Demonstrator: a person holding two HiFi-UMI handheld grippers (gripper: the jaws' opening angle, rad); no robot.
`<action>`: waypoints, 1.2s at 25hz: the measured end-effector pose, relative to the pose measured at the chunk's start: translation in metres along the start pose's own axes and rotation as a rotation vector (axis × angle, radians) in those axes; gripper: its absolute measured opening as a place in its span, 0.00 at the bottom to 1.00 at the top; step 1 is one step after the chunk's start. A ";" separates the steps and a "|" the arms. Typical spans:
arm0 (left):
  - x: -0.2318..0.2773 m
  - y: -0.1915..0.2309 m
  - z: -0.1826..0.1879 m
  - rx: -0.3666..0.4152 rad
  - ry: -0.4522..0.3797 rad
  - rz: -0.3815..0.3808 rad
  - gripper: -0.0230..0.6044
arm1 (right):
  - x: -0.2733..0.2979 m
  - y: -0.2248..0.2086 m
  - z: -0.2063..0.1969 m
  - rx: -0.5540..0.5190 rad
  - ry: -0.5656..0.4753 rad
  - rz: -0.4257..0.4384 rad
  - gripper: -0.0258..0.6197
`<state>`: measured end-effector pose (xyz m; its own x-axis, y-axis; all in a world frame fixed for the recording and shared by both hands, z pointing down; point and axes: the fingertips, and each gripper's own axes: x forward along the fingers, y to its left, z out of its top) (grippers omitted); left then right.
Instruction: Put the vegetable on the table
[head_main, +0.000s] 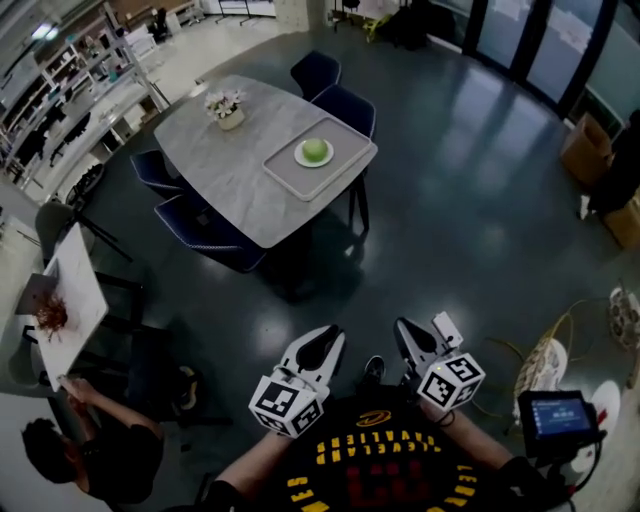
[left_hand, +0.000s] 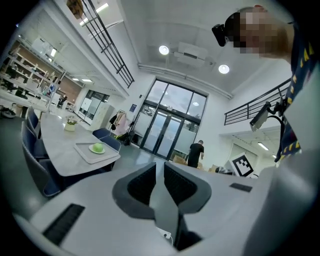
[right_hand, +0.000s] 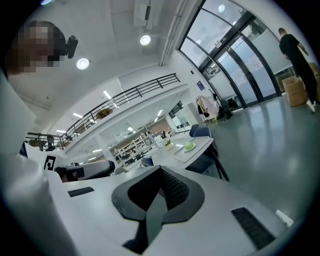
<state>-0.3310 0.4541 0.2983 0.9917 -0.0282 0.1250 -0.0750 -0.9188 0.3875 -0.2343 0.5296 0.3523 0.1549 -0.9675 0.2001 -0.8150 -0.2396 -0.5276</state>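
At the far left a seated person (head_main: 95, 445) is bending beside a white board (head_main: 75, 300), well away from everything else. Dark blue padded chairs (head_main: 205, 232) are ringing the grey, stone-patterned desk (head_main: 225, 165), which is standing on a glossy dark floor (head_main: 450, 200). A small flower pot (head_main: 227, 110) is sitting near the desk's far end. Toward its right corner a flat rectangular tray (head_main: 335, 172) is carrying a pale round plate (head_main: 303, 158), and the smooth, round green vegetable (head_main: 315, 149) is resting on that plate, not on the bare desk top.

The left tongs (head_main: 328, 332) and right tongs (head_main: 400, 326) are hovering side by side at the near edge of the head view, well apart from the desk, with a stretch of floor and one chair lying between them and the vegetable. In the left gripper view the left tongs' ribbed black pads (left_hand: 137, 182) are standing slightly apart, a thin gap showing and nothing in it, with the vegetable far off to the upper left. In the right gripper view the right tongs' pads (right_hand: 175, 187) are meeting at their tips, holding nothing, with the vegetable far ahead and a little right.

At the far right a cardboard box (head_main: 585, 150) is standing on the floor, and nearer, a small screen (head_main: 557, 415) is glowing
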 end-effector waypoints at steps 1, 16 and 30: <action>0.012 -0.004 0.003 0.005 0.001 -0.001 0.12 | 0.001 -0.008 0.007 0.004 -0.001 0.005 0.05; 0.099 0.000 -0.007 -0.023 0.037 0.051 0.04 | 0.024 -0.098 0.036 0.076 0.044 0.021 0.05; 0.204 0.092 0.003 -0.155 0.136 0.036 0.04 | 0.113 -0.152 0.085 0.041 0.065 -0.051 0.05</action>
<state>-0.1350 0.3629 0.3562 0.9657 0.0033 0.2595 -0.1355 -0.8463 0.5151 -0.0454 0.4501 0.3844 0.1581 -0.9470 0.2796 -0.7834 -0.2927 -0.5482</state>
